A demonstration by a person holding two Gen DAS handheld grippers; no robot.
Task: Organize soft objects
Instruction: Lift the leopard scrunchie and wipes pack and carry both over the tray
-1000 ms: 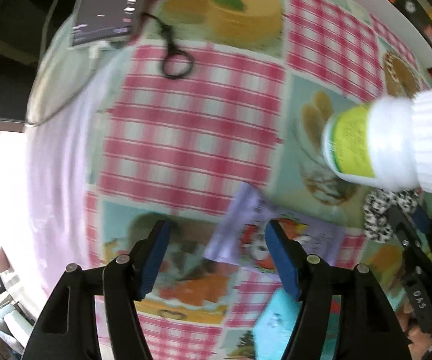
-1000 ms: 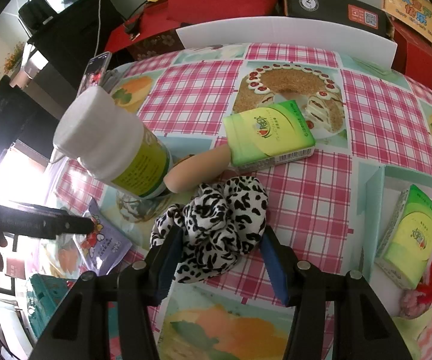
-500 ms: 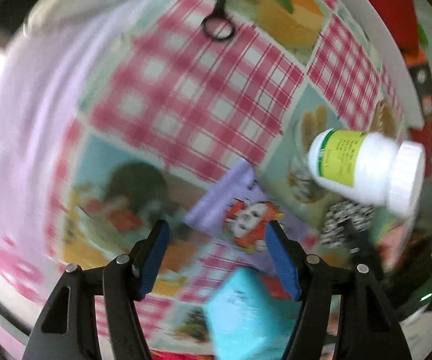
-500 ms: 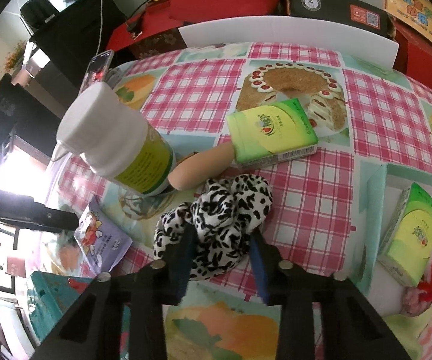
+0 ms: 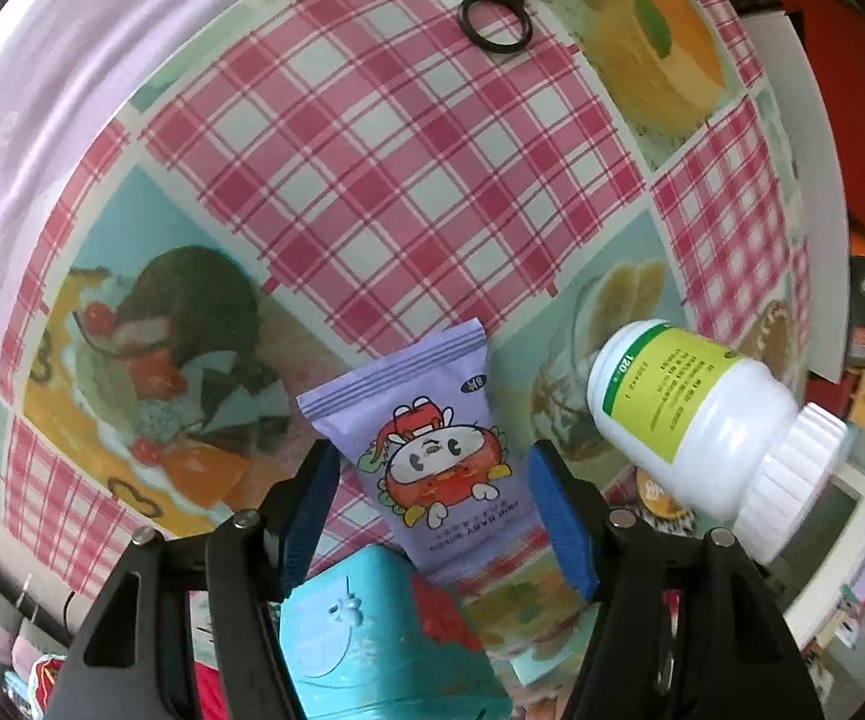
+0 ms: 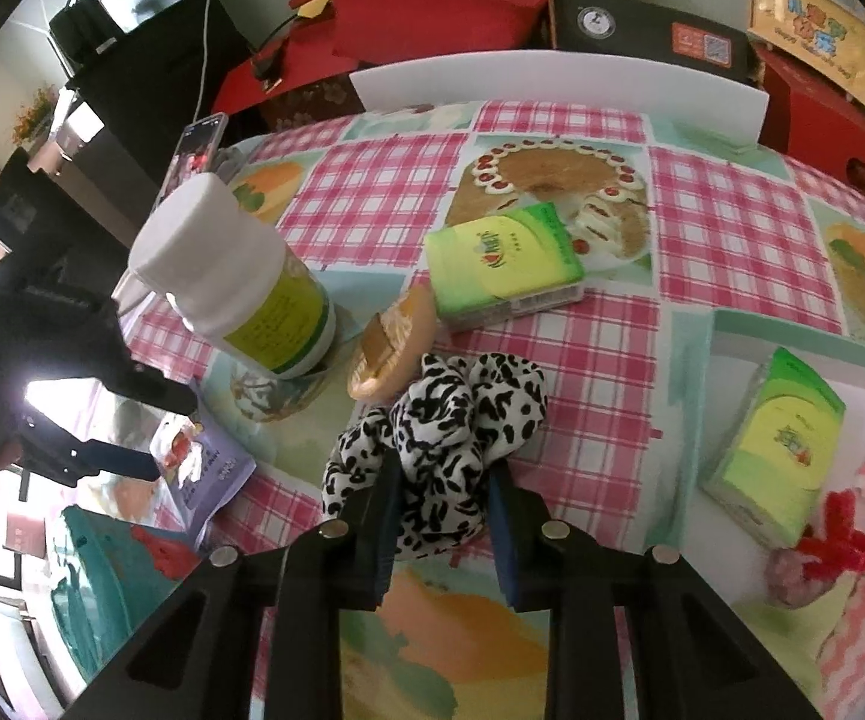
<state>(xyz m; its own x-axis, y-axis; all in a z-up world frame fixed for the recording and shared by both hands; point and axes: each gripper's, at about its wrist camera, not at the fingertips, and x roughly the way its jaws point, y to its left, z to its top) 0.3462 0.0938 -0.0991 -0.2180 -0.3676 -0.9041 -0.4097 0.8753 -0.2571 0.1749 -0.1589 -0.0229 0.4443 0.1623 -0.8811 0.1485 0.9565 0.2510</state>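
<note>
R gripper (image 6: 441, 516) jaws closing, pads pinching scrunchie (image 6: 438, 438) on near cloth (image 6: 726, 228); L gripper (image 5: 432, 492) open w/ purple packet (image 5: 426, 438) between pads, untouched; bottle (image 6: 240, 282) far left.

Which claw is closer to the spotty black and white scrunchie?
Right. The right claw is closing on the scrunchie, which sits between its fingers. The left claw is off beside it, over the purple packet.

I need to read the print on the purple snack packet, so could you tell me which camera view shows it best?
The left wrist view: the purple snack packet lies flat, centred between the open left gripper, its cartoon face fully visible. In the right wrist view the packet is small, blurred by glare and partly hidden near the frame's left edge.
</note>
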